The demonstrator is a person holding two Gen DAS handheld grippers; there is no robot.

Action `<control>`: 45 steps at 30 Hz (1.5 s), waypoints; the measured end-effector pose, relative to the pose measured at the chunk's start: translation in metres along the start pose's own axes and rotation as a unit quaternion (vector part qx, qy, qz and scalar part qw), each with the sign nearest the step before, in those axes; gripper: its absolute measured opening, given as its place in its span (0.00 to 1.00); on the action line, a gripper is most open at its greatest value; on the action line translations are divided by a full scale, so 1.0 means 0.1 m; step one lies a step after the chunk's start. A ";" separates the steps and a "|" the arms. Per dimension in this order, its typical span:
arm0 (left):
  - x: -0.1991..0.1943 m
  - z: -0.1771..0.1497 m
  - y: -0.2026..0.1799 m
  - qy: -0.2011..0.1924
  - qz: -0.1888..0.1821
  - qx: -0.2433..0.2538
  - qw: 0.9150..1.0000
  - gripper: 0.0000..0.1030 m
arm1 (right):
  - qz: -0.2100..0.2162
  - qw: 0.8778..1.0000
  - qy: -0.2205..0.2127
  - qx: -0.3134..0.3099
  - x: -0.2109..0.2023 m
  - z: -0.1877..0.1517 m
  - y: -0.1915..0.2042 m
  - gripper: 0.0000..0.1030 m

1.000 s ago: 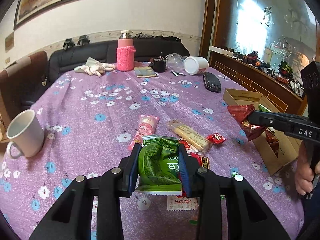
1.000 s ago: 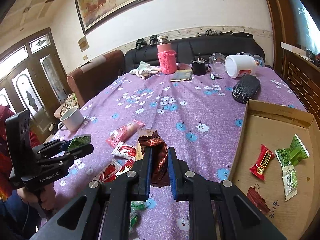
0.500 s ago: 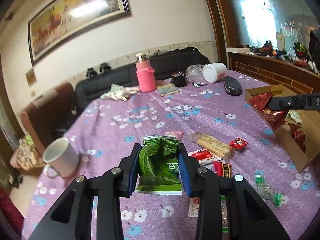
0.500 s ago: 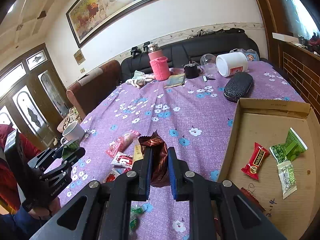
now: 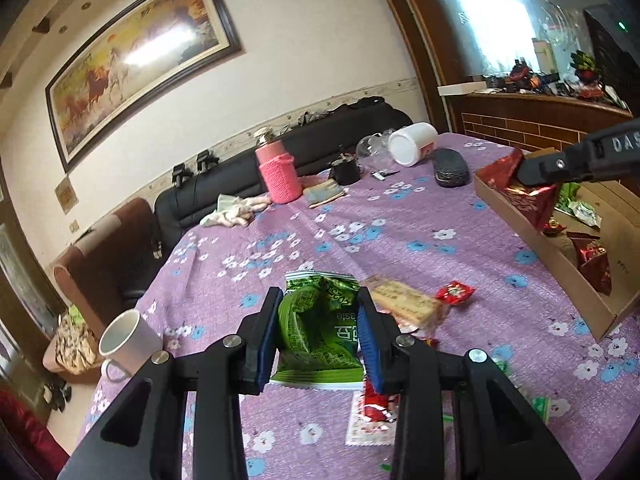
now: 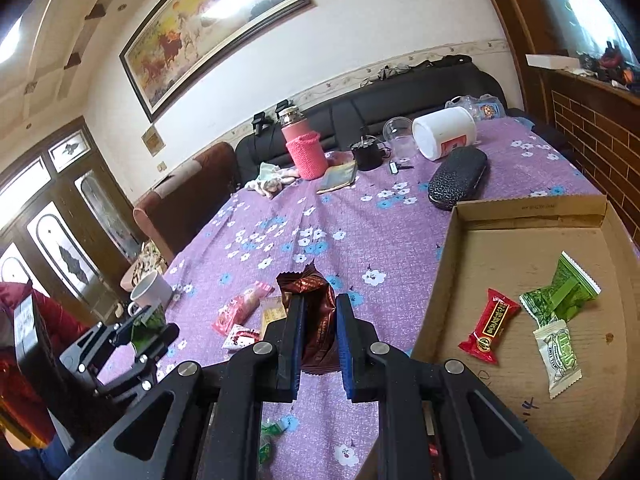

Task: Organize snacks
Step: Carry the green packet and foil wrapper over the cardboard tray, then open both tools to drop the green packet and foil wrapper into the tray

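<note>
My left gripper [image 5: 318, 312] is shut on a green snack packet [image 5: 316, 332], held above the purple flowered tablecloth [image 5: 360, 232]. My right gripper [image 6: 318, 316] is shut on a dark red-brown foil packet [image 6: 312, 292]; in the left wrist view that packet [image 5: 524, 196] hangs over the near-left corner of the cardboard box [image 5: 520, 228]. The box [image 6: 520, 216] holds a red packet [image 6: 490, 326], a green packet [image 6: 560, 292] and a pale green one [image 6: 560, 354]. Loose snacks lie on the cloth: a beige bar [image 5: 404, 304], a small red packet [image 5: 454, 292], a pink packet [image 6: 244, 304].
A white mug [image 5: 128, 340] stands near the table's left edge. At the far end are a pink flask [image 5: 278, 172], a white jar on its side [image 5: 412, 144], a black glasses case [image 5: 450, 168], a black cup [image 5: 346, 170] and a cloth [image 5: 236, 210]. A sofa runs behind the table.
Both grippers have shifted across the table toward the box and rolled, each keeping its packet. The view tilts; the right gripper's packet now hangs over the box corner.
</note>
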State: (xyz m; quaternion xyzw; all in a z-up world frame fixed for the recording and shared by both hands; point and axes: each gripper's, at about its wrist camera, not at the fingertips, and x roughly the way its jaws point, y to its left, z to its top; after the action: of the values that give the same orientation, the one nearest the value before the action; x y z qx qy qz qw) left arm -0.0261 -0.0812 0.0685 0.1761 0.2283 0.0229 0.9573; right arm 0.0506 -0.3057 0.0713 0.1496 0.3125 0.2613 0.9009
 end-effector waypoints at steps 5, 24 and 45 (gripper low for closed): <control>-0.03 0.05 -0.18 -0.010 0.006 0.025 1.000 0.34 | 0.006 1.000 0.000 0.004 -0.01 0.02 -0.02 0.16; -0.02 0.21 -0.43 -0.014 -0.007 0.037 0.999 0.34 | -0.002 0.999 -0.021 0.024 -0.17 0.10 -0.15 0.16; 0.19 0.46 -1.83 0.090 -0.327 0.004 0.941 0.34 | -0.216 0.944 -0.012 0.247 -0.51 0.15 -1.48 0.16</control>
State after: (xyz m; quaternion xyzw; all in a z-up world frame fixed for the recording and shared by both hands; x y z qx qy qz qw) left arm 0.0047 -0.2656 0.0352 0.0927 0.3582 -0.2767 0.8869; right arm 0.0822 -0.4576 0.0436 0.2997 0.3813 -0.0270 0.8741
